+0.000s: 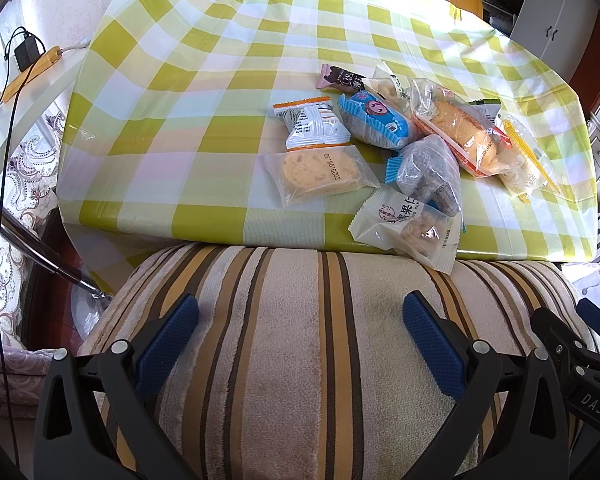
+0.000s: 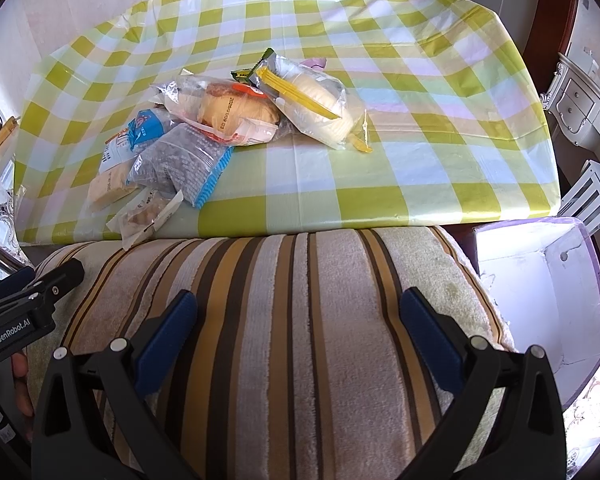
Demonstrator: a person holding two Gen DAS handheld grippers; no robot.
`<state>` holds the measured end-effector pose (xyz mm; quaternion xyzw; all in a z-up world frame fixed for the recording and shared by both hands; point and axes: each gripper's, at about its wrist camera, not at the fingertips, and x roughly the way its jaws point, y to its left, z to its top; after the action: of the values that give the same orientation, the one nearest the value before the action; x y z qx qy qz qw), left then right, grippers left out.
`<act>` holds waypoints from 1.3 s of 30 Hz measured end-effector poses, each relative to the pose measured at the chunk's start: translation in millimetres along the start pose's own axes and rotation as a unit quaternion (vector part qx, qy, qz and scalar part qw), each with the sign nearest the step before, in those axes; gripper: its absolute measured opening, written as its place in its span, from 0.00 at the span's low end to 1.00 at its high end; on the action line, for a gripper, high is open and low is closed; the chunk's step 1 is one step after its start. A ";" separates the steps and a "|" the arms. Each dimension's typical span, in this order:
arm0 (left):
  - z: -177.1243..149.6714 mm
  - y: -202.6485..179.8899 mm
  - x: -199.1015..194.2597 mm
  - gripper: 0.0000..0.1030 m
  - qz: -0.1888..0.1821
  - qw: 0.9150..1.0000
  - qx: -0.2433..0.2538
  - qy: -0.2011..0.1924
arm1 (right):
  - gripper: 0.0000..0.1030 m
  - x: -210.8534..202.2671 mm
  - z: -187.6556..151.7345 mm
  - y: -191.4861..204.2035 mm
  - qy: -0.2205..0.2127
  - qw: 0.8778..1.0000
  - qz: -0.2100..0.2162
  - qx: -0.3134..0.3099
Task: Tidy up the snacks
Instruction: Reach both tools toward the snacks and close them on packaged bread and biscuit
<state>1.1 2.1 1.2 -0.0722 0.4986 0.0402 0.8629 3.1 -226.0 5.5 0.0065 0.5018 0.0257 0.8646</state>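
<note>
Left wrist view: we record the left tongs (image 1: 300,334) spread wide with nothing between the blue pads (image 1: 432,346), hanging over a striped cushion (image 1: 284,320) at the near edge of the worktop (image 1: 172,128), which wears a green-and-white check cloth. The snack pile (image 1: 404,136) lies on the right half of the worktop: a clear-wrapped round biscuit (image 1: 320,174) at the pile's left, an orange-and-white packet (image 1: 312,122) just behind it, a blue cupcake pack (image 1: 376,120), and a white fruit-chip packet (image 1: 408,228) overhanging the near edge. Right wrist view: we note the right tongs (image 2: 298,334) likewise parted and empty above the same cushion; the pile sits left of centre, with a bread roll bag (image 2: 228,114) touching a yellow-striped bag (image 2: 312,106). A white, lilac-edged box (image 2: 548,288) stands open beside the cushion, right.
</note>
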 end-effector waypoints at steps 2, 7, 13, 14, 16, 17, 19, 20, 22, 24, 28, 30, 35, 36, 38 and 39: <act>0.2 -0.2 0.2 0.96 0.001 1.000 0.001 0.000 | 0.99 0.5 0.4 1.3 0.000 1.000 -0.001 0.000; 4.2 1.1 0.6 0.95 -0.006 1.000 0.003 -0.005 | 0.99 0.0 1.8 2.5 0.004 1.000 -0.001 -0.005; 13.2 -10.6 1.2 0.89 -0.061 0.998 0.030 -0.009 | 0.99 4.2 14.3 -0.3 0.038 0.999 0.021 -0.014; 15.6 -13.1 3.1 0.86 -0.075 0.997 0.031 -0.005 | 0.99 5.4 15.7 -1.1 0.045 0.999 0.026 -0.016; 20.9 -17.2 7.7 0.83 -0.096 0.995 0.031 0.003 | 0.99 6.9 18.1 -3.7 0.052 0.998 0.035 -0.014; 23.2 -19.2 10.2 0.82 -0.106 0.994 0.026 0.007 | 0.99 7.1 19.1 -5.0 0.052 0.998 0.038 -0.011; 27.9 -17.9 15.1 0.81 -0.127 0.992 0.006 0.015 | 0.99 6.8 20.1 -7.2 0.049 0.998 0.045 -0.006; 29.9 -16.7 17.4 0.81 -0.133 0.991 -0.006 0.016 | 0.99 6.5 20.9 -8.3 0.047 0.998 0.049 -0.003; 34.6 -12.2 22.4 0.76 -0.142 0.989 -0.030 0.020 | 0.99 5.2 23.4 -12.3 0.038 0.997 0.061 0.009; 39.3 -5.8 28.3 0.70 -0.143 0.988 -0.055 0.023 | 0.99 4.7 26.6 -18.8 0.028 0.996 0.078 0.033; 49.5 7.7 36.7 0.67 -0.129 0.986 -0.099 0.023 | 0.99 7.3 37.1 -31.0 0.009 0.995 0.082 0.064; 54.1 11.2 40.9 0.66 -0.123 0.986 -0.110 0.024 | 0.99 9.7 43.9 -35.4 0.004 0.994 0.080 0.073; 64.9 12.8 55.2 0.64 -0.121 0.985 -0.114 0.043 | 0.99 20.0 63.8 -46.4 -0.003 0.991 0.088 0.098; 66.5 14.1 56.8 0.64 -0.121 0.985 -0.118 0.044 | 0.99 21.3 67.8 -49.4 -0.007 0.991 0.087 0.104; 69.4 16.6 59.3 0.64 -0.117 0.984 -0.125 0.042 | 0.99 23.9 76.6 -54.1 -0.013 0.989 0.083 0.118; 71.0 17.3 61.1 0.64 -0.113 0.985 -0.127 0.043 | 0.99 25.2 80.7 -55.2 -0.018 0.989 0.082 0.120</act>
<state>89.9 30.7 -18.2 -0.2385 0.5144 0.0019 0.8237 87.7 -278.6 21.6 0.1523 0.4837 0.0360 0.8611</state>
